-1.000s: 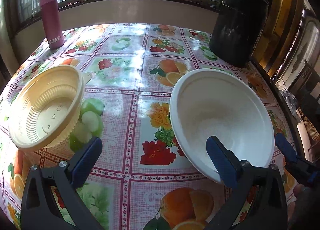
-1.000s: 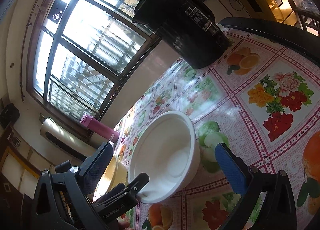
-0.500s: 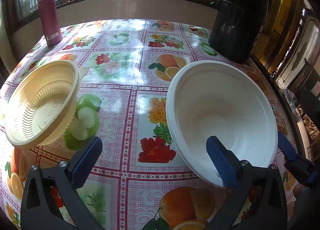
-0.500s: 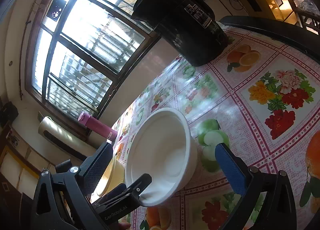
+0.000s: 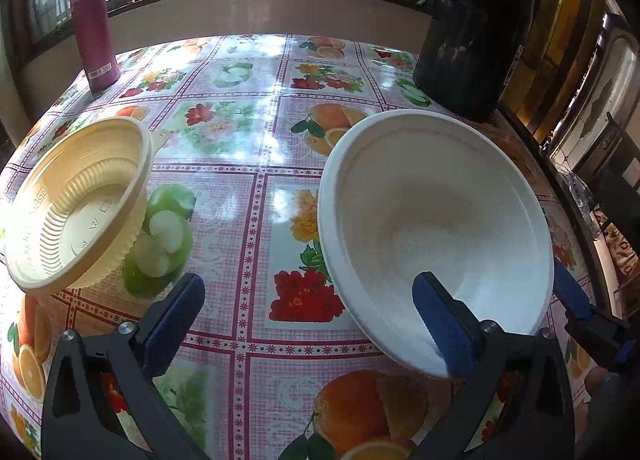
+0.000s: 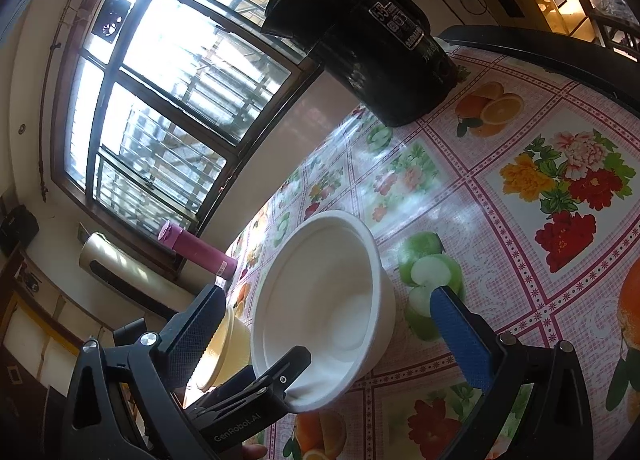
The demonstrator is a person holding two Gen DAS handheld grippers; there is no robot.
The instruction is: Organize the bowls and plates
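Note:
A white bowl (image 5: 432, 212) stands tipped on the flowered tablecloth (image 5: 248, 132), its mouth turned toward me. My left gripper (image 5: 310, 322) is open wide, and its right blue pad (image 5: 444, 328) rests inside the bowl's near rim. From the right wrist view that same black finger (image 6: 280, 376) reaches into the white bowl (image 6: 320, 292). My right gripper (image 6: 326, 334) is open too, just short of the bowl, holding nothing. One of its blue fingertips (image 5: 572, 300) shows past the bowl's right side. A ribbed yellow bowl (image 5: 76, 200) sits to the left, partly hidden in the right wrist view (image 6: 224, 352).
A tall black appliance (image 5: 472, 28) stands at the back right corner, close behind the white bowl. A pink bottle (image 5: 94, 28) stands at the back left by the window. The table's dark edge (image 5: 580, 220) runs down the right side, with a chair (image 5: 612, 164) beyond.
The white bowl has tipped up more toward me and shifted slightly left. My left gripper has come closer to the table. Both grippers stay open.

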